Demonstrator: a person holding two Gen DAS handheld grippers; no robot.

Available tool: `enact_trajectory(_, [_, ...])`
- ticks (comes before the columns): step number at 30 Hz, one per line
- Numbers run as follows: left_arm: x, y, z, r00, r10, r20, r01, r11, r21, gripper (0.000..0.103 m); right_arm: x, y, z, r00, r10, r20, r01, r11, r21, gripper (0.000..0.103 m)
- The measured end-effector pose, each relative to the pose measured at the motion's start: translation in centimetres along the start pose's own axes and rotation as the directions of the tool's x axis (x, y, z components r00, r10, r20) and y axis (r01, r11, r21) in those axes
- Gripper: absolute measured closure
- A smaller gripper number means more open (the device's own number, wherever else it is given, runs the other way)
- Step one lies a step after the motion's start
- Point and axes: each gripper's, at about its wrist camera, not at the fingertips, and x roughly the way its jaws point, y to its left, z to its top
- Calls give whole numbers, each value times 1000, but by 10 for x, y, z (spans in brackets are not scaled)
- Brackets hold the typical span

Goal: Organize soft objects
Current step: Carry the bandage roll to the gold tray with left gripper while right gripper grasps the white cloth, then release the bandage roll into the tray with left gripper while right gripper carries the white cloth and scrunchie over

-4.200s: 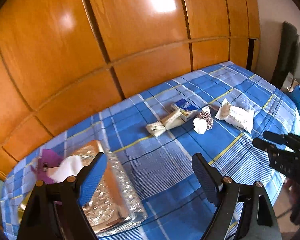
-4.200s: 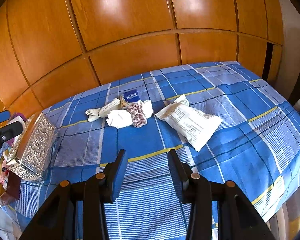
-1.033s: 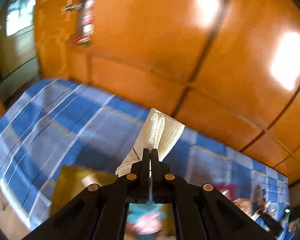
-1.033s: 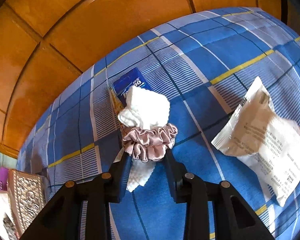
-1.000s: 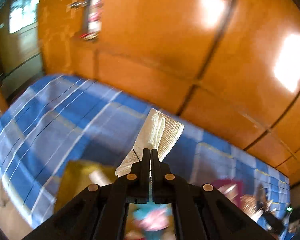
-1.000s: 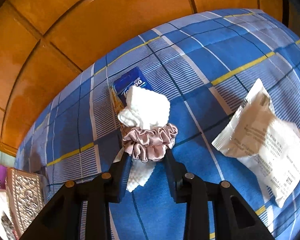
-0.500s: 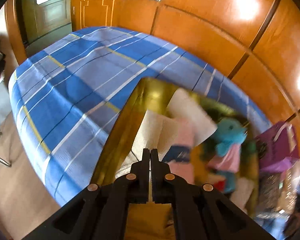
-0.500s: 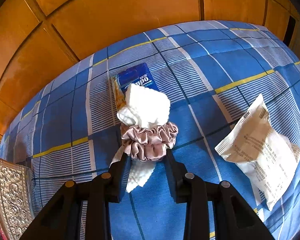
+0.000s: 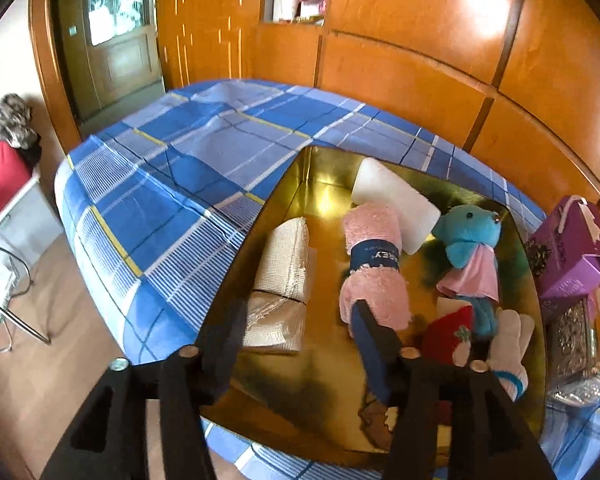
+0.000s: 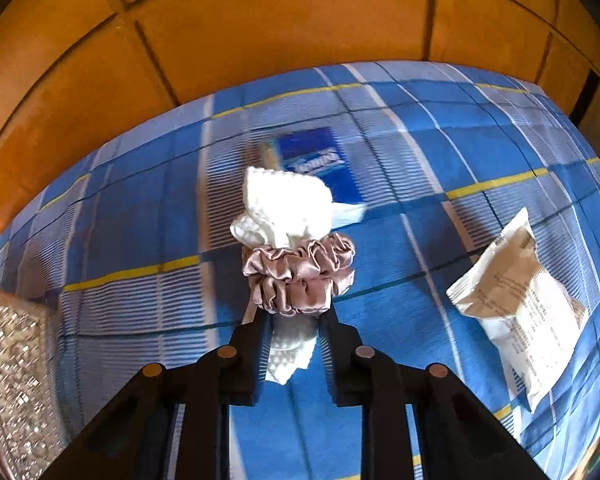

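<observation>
The right hand-held gripper [image 10: 294, 330] is clamping a scrunchie-wrapped cloth [image 10: 296, 248], pointing toward twelve o'clock; the left hand-held gripper [image 9: 300, 334] is hanging wide open, empty, above the gold box [image 9: 288, 184].

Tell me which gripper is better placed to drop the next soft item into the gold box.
Right. The right gripper is shut on the scrunchie-wrapped white cloth; the left gripper is open and empty above the gold box.

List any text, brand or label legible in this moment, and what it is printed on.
Navy band on the pink rolled towel: white lettering, only "REY" is legible, seen upside down.
Blue tissue pack: white brand word, too blurred to read.
White printed packet: lines of small print, too small to read.
Nothing else carries readable text.
</observation>
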Motion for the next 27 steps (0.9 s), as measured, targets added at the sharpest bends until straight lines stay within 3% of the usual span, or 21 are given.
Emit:
enact_trajectory(5, [-17, -7, -6, 999, -4, 46, 2, 999, 37, 37, -19, 21, 1, 999, 46, 22, -44, 996, -79, 81])
enact_trajectory(8, [-25, -11, -8, 998, -11, 67, 7, 999, 48, 29, -33, 39, 5, 996, 70, 45, -64, 990, -123, 81])
enact_trajectory(10, [-30, -15, -9, 996, -10, 84, 5, 998, 61, 17, -41, 52, 9, 995, 84, 60, -73, 984, -160, 81])
enact_trajectory(13, [-40, -19, -11, 992, -10, 126, 0, 997, 78, 10, -47, 69, 16, 993, 92, 73, -76, 978, -196, 81])
enact_trajectory(21, [-49, -24, -13, 990, -50, 131, 39, 996, 85, 10, -71, 111, 31, 985, 133, 108, -96, 952, -291, 82])
enact_trajectory(27, [-49, -27, -16, 990, -57, 126, 45, 995, 94, 10, -101, 154, 41, 969, 206, 133, -139, 909, -394, 81])
